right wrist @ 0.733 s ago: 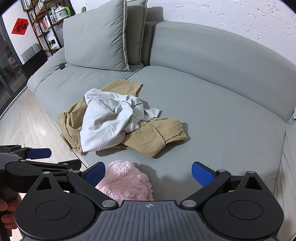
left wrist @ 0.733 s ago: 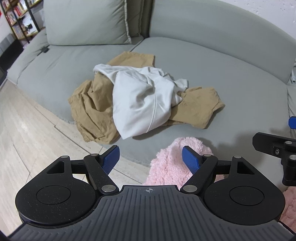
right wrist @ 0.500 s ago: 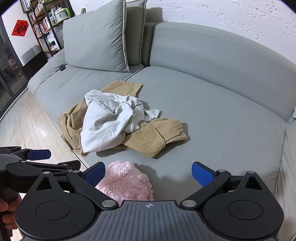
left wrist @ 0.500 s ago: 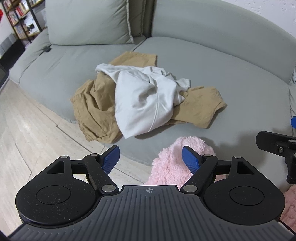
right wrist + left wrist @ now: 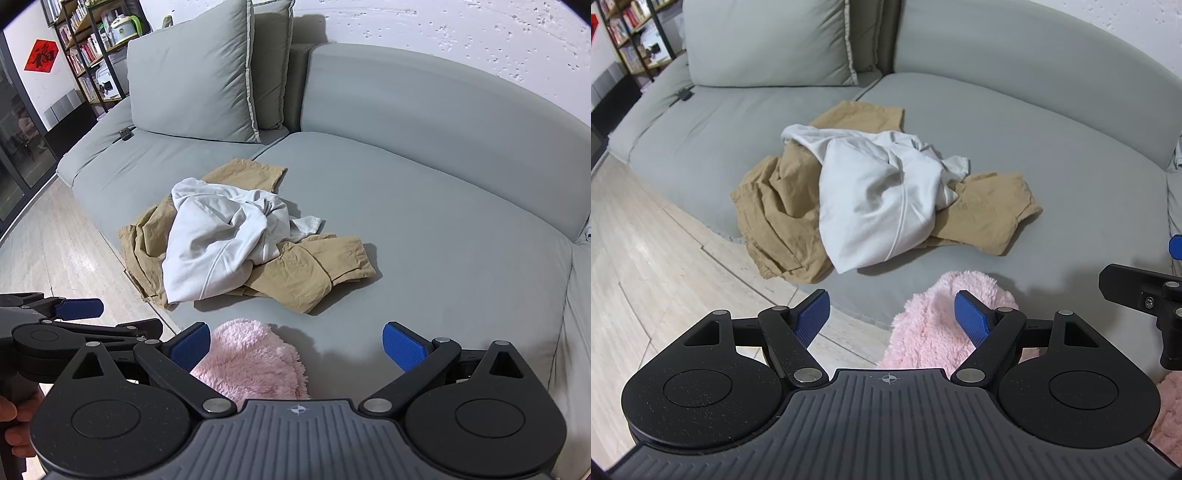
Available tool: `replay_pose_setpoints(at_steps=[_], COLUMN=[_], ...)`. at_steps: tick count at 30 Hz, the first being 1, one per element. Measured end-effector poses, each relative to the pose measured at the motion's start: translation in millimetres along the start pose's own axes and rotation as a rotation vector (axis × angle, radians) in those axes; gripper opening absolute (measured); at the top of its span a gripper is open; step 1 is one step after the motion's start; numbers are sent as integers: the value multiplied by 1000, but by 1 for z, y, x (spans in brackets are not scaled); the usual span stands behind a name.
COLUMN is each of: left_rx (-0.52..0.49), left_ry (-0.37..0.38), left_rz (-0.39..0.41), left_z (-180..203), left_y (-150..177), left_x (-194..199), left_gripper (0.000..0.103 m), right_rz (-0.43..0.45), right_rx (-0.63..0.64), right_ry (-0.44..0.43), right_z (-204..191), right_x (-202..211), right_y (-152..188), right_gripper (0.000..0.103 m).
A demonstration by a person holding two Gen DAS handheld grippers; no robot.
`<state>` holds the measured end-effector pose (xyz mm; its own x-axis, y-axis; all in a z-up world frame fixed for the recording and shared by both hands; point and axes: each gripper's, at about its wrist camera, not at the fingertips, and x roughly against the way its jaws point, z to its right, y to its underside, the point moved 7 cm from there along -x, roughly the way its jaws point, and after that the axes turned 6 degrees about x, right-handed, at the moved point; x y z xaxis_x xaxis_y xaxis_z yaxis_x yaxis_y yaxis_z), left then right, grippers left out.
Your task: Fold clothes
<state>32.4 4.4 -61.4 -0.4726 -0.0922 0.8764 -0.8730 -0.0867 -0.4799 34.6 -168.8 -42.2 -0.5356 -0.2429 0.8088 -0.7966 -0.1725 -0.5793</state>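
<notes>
At middle left of the left wrist view the tan trousers (image 5: 783, 221) lie crumpled on the grey sofa (image 5: 1052, 155), one part hanging over its front edge; they look light and limp, and the gathered waistband seems the firmest place to grip; over them, in the centre, the white shirt (image 5: 879, 206) is bunched, soft and probably easy to lift by a hem or shoulder; low at the right, a fluffy pink cloth (image 5: 934, 325) lies near; both left tongs (image 5: 892, 317) and right tongs (image 5: 297, 349) stand wide apart and empty.
</notes>
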Motion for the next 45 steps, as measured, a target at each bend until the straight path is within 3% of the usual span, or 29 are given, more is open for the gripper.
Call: replay_pose_setpoints(at_steps=[34, 45], left_rx=[10, 122], left_ry=[22, 95], left_rz=[-13, -48], left_z=[-7, -34], left_y=[5, 7], left_x=[-3, -32], left_gripper=[79, 79], right_rz=[-8, 35], right_rx=[2, 81], right_ry=[-6, -69], right_z=[1, -26], right_x=[-5, -34], right_y=[1, -15], right_gripper=[100, 100])
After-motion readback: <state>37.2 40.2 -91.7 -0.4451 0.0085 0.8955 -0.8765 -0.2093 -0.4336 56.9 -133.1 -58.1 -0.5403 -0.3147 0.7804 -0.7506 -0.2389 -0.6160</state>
